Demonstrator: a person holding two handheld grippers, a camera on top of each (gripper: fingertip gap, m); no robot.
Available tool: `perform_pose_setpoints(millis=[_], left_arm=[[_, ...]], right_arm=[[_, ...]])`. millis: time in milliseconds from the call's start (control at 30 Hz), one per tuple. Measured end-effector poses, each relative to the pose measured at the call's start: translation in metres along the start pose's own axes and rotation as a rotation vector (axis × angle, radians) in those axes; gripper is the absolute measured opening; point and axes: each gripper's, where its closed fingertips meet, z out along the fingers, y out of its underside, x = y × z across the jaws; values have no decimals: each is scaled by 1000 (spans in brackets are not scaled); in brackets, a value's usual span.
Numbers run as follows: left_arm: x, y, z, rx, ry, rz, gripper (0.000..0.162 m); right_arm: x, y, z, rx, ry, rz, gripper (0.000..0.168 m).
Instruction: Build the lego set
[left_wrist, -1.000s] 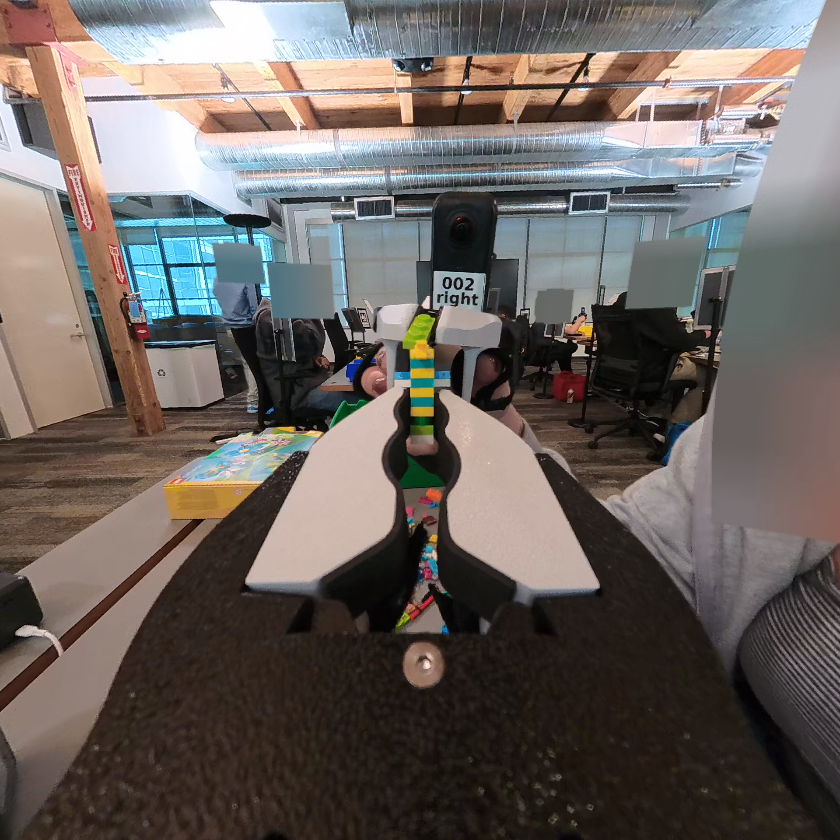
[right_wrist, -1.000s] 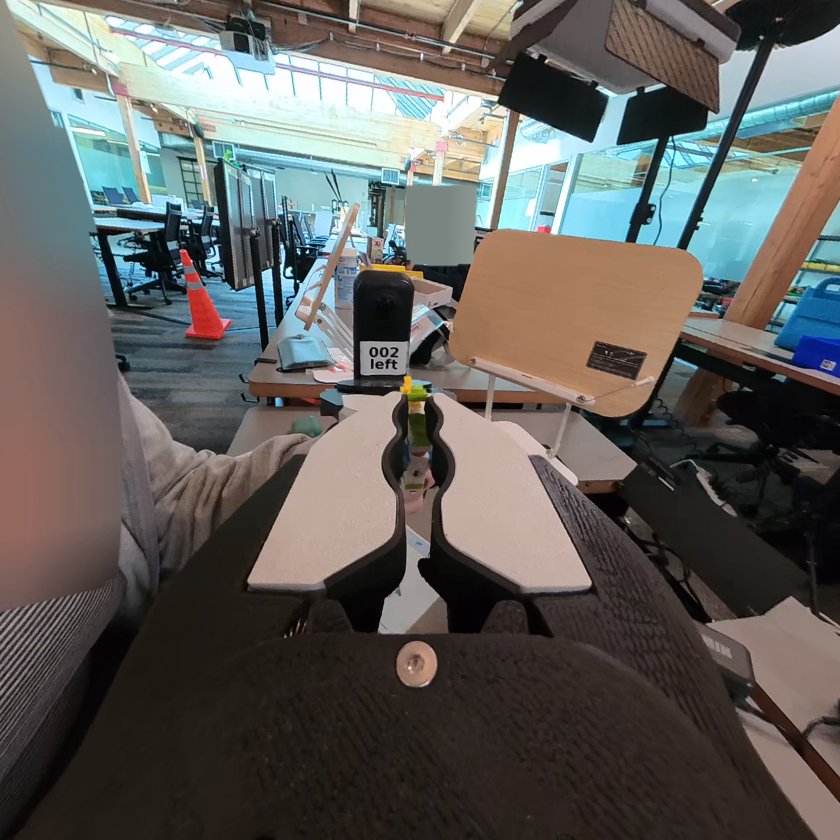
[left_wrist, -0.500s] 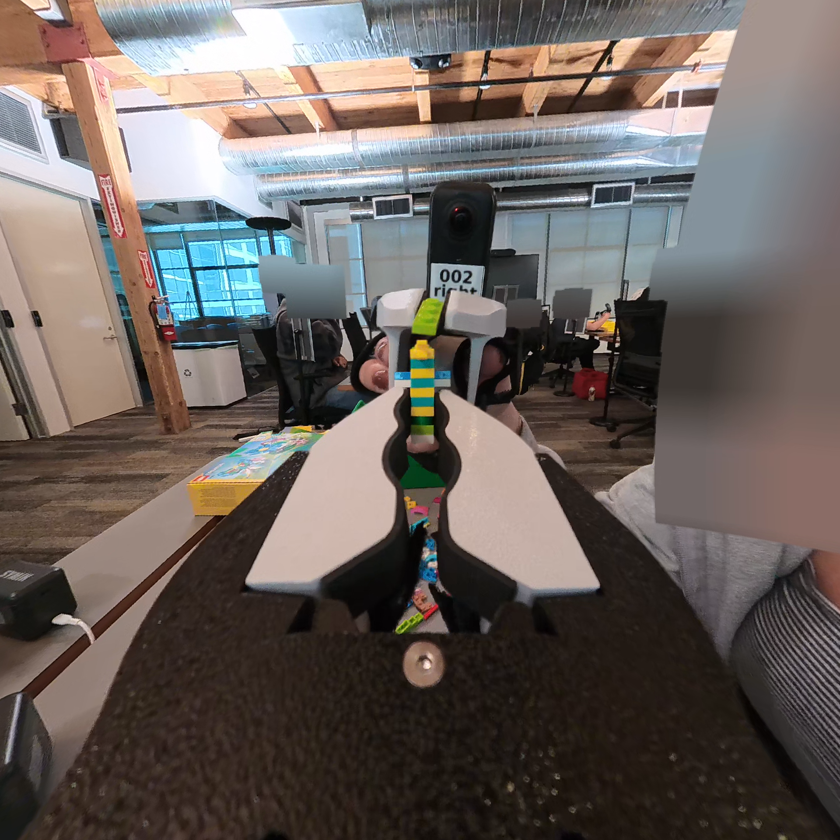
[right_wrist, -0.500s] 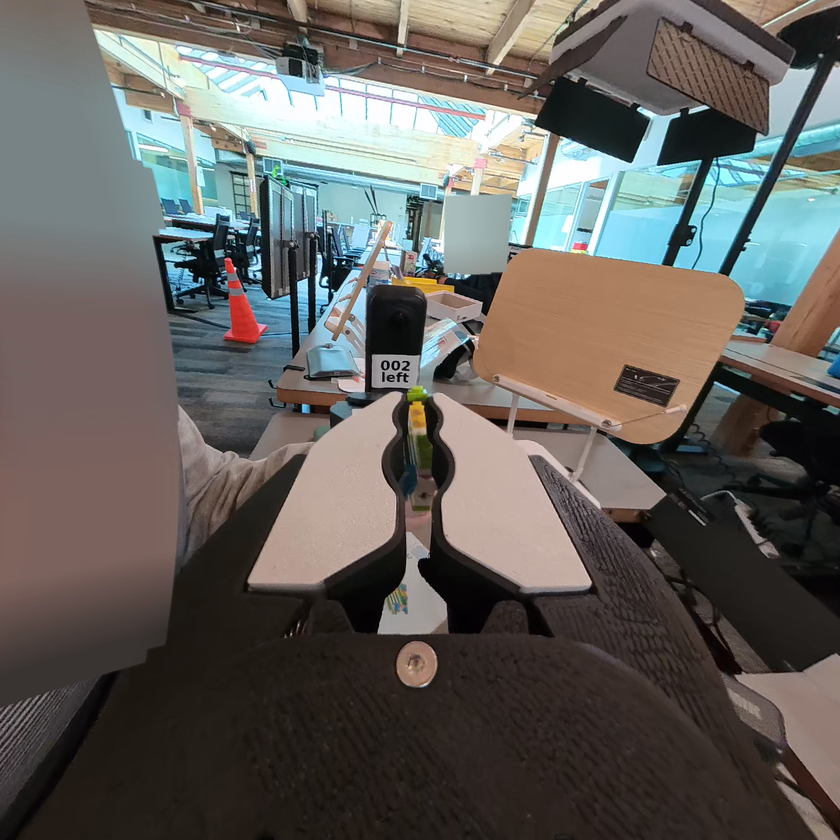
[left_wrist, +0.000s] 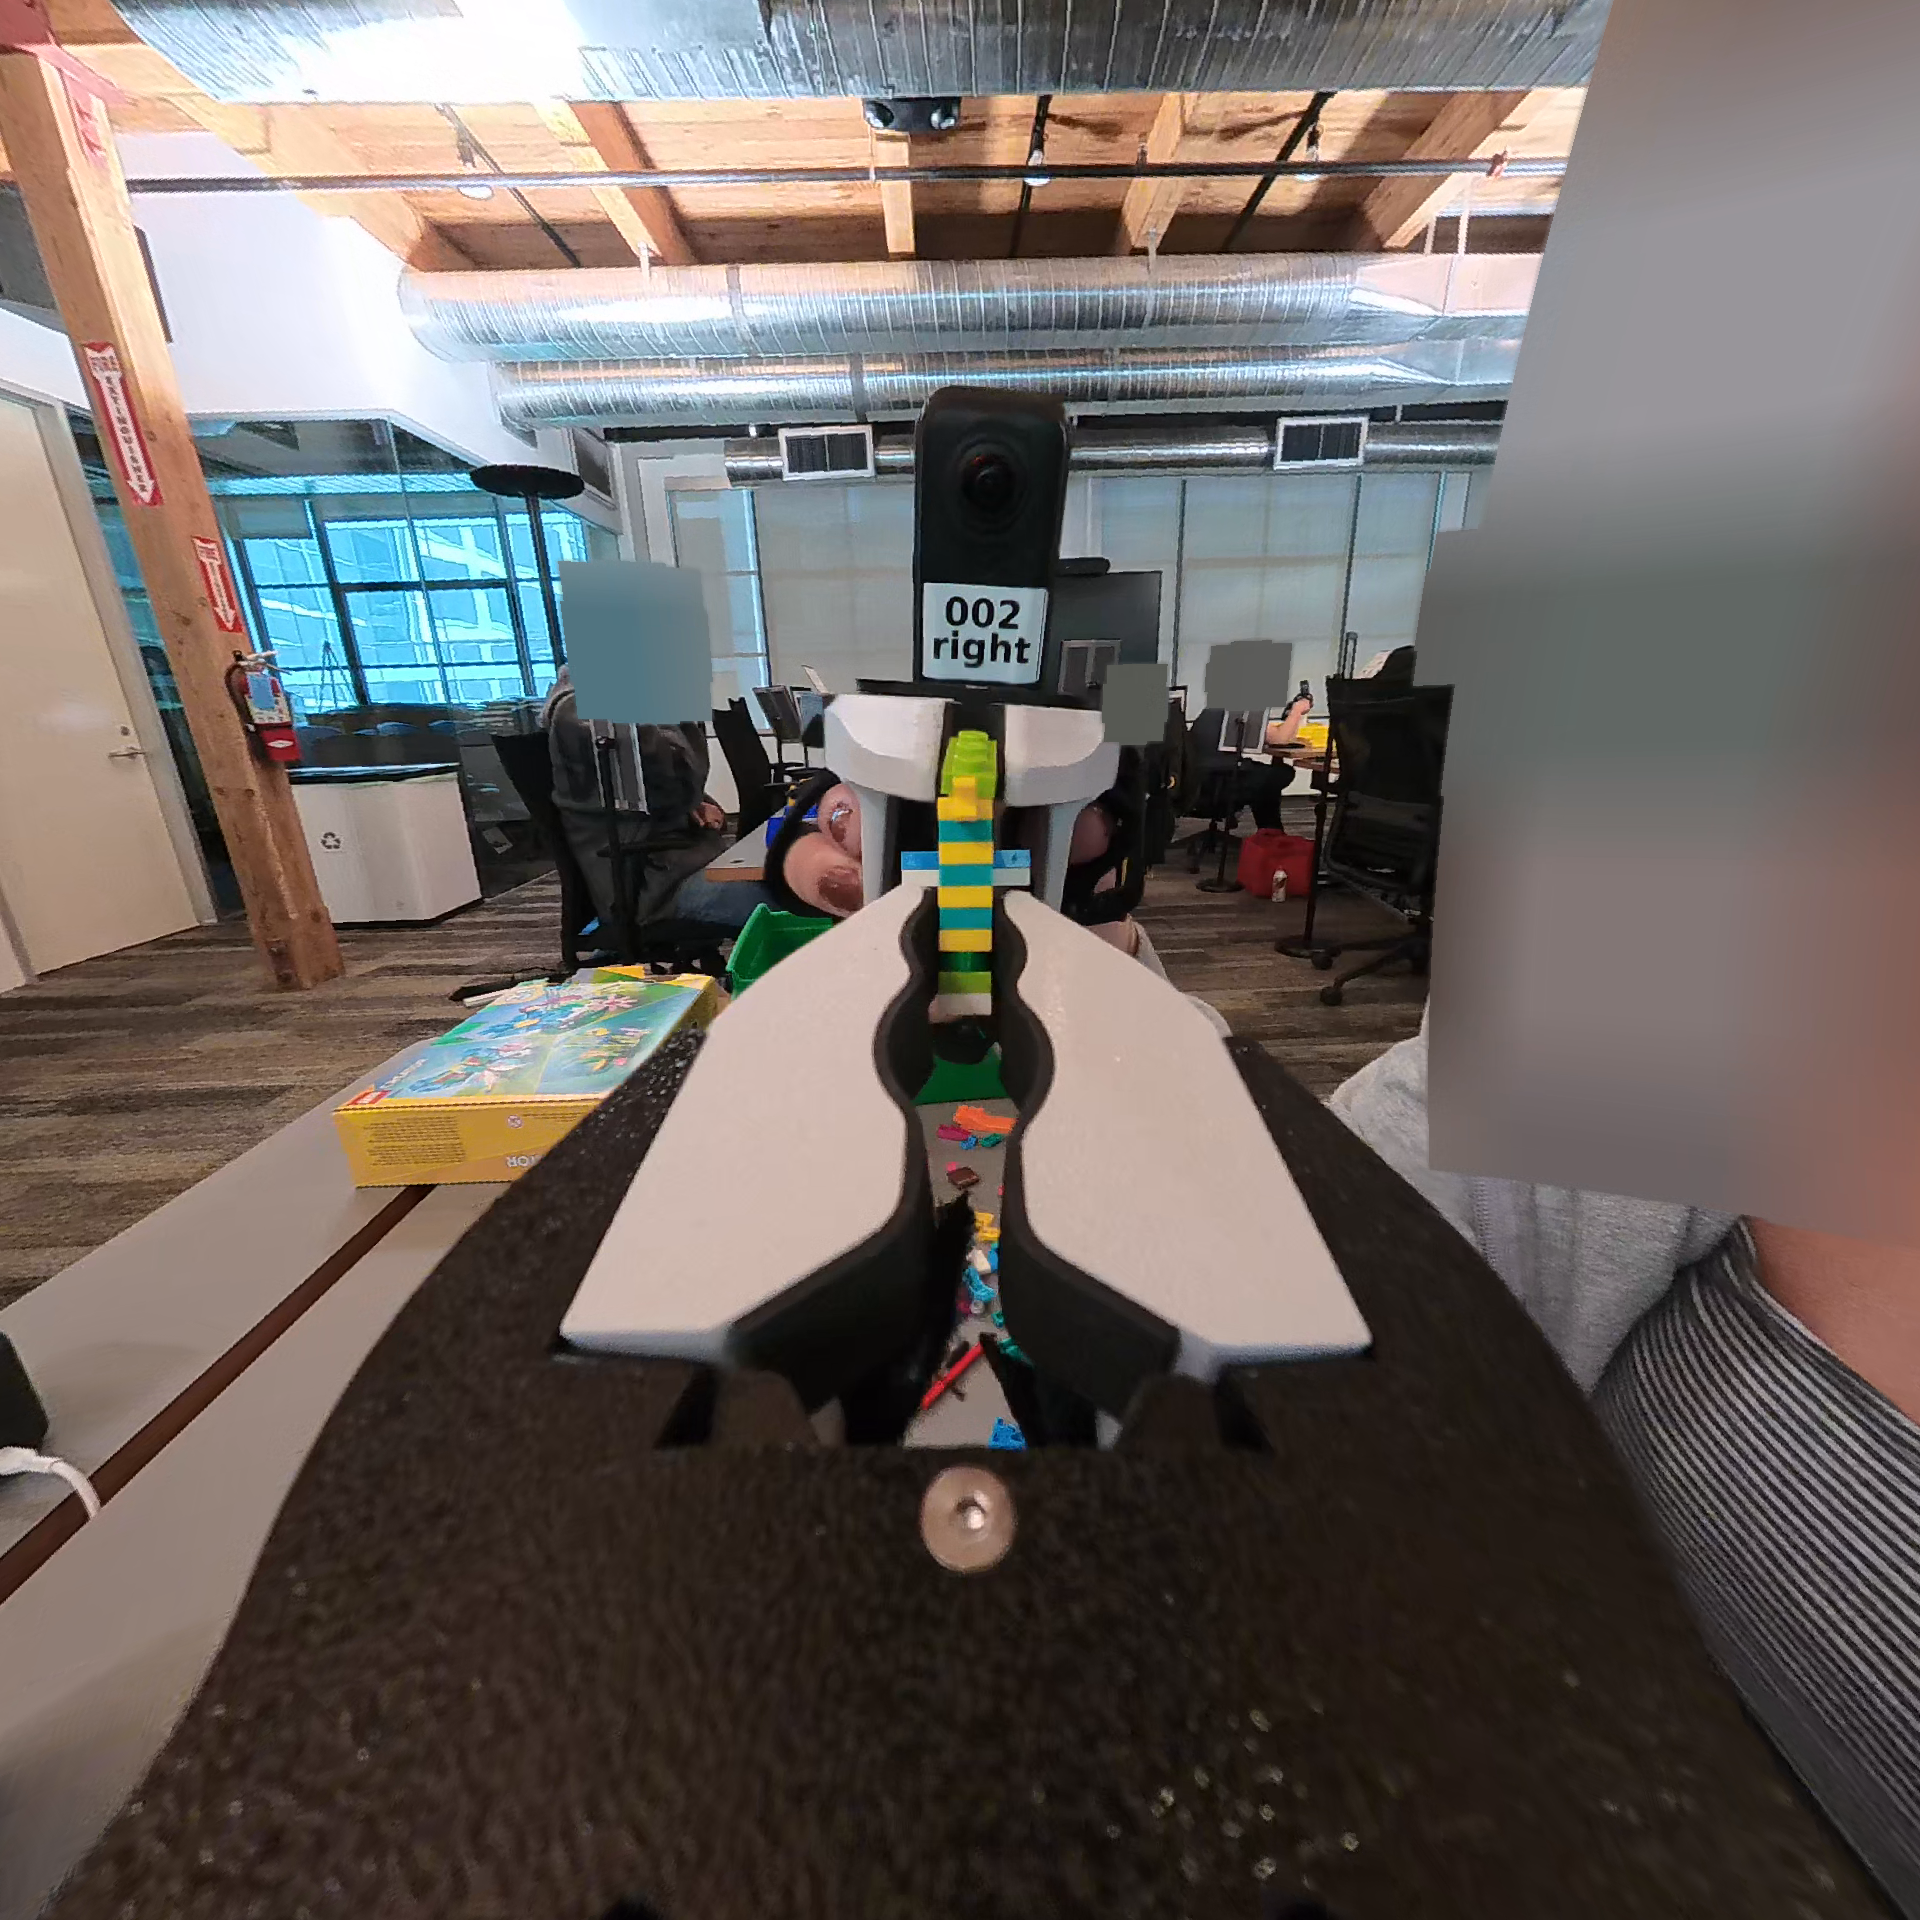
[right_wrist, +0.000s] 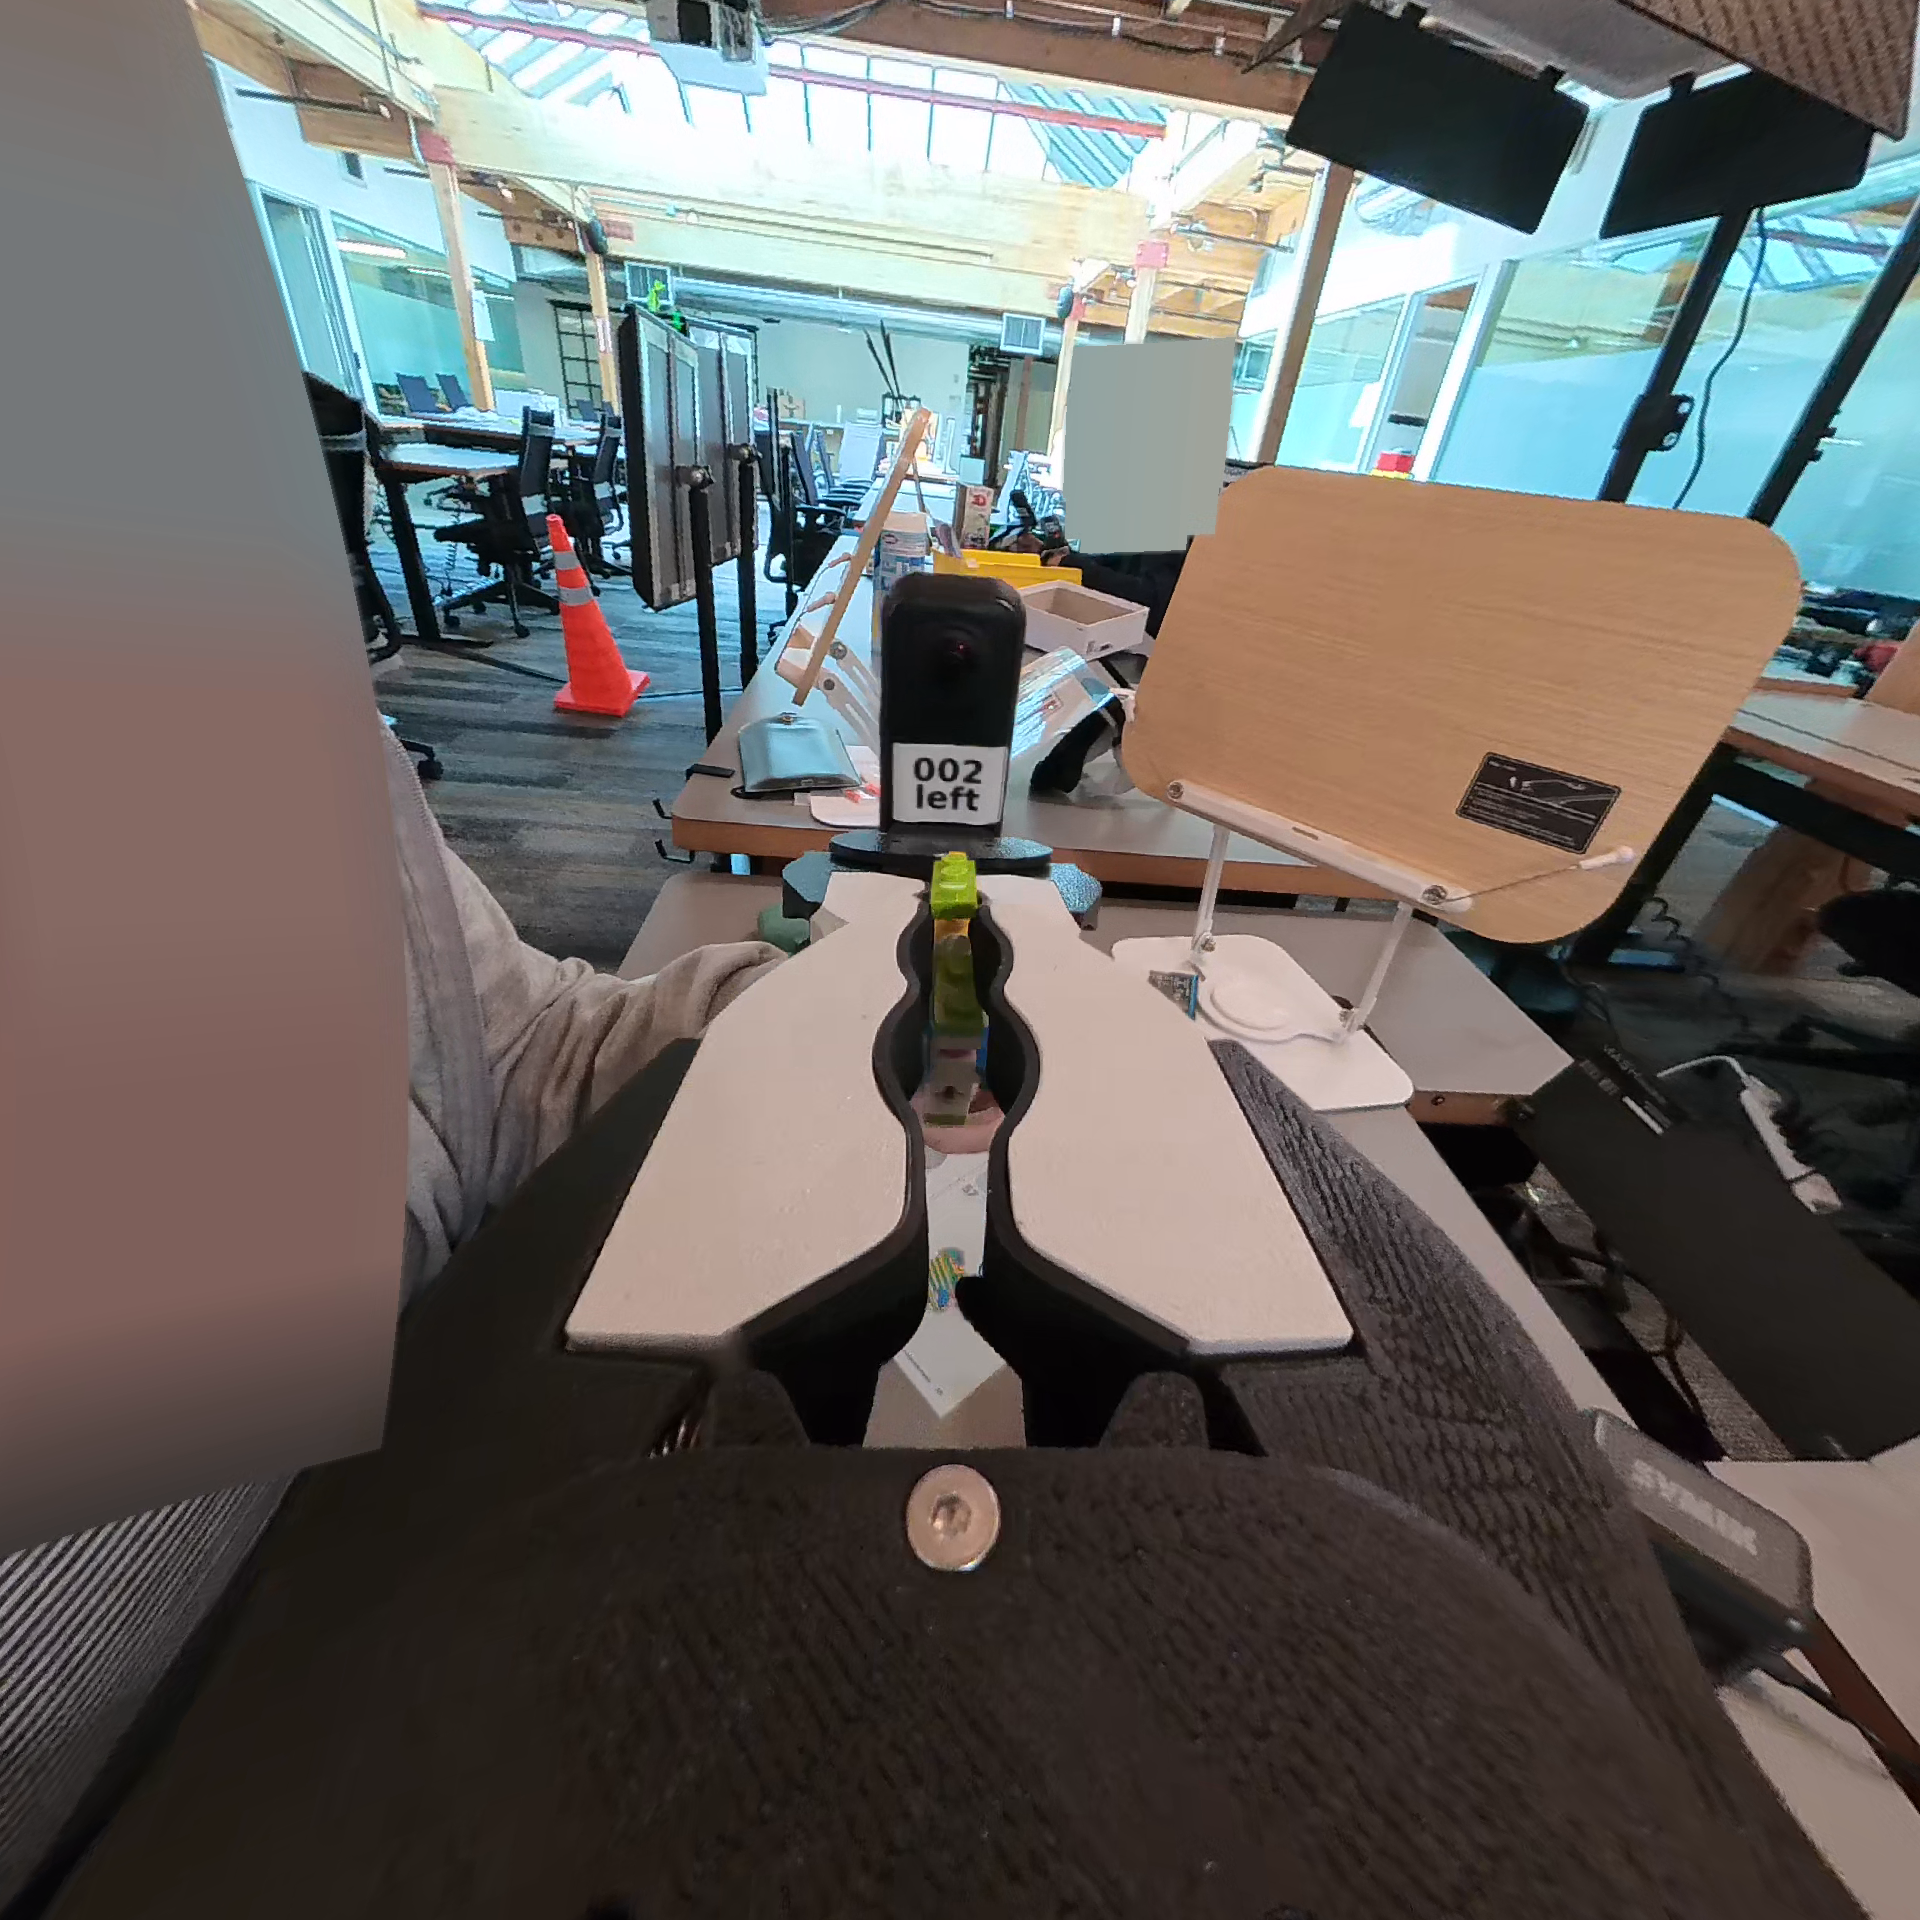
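**Layout, both wrist views**

Brick stack (left_wrist: 966, 883) stands upright between the left gripper (left_wrist: 961, 935) fingertips and the right gripper (left_wrist: 964, 774) facing it. Below the stack, loose pieces (left_wrist: 977, 1262) lie on the table (left_wrist: 208, 1309). Set box (left_wrist: 520, 1070) lies near the table's left edge. Book stand (right_wrist: 1455, 707) stands toward the far right of the table (right_wrist: 1455, 1039).

Orange traffic cone (right_wrist: 592, 634), wooden book stand (right_wrist: 1455, 686) — red fire extinguisher (left_wrist: 265, 707), office chairs (left_wrist: 1382, 790)
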Motion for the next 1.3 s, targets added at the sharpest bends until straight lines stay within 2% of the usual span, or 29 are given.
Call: perform_pose_setpoints(millis=[967, 1300], left_arm=[[-1, 10, 2, -48, 7, -6, 8], [-1, 8, 4, 9, 22, 8, 8]], right_arm=[[2, 8, -13, -74, 59, 27, 6], [1, 6, -13, -64, 64, 46, 6]])
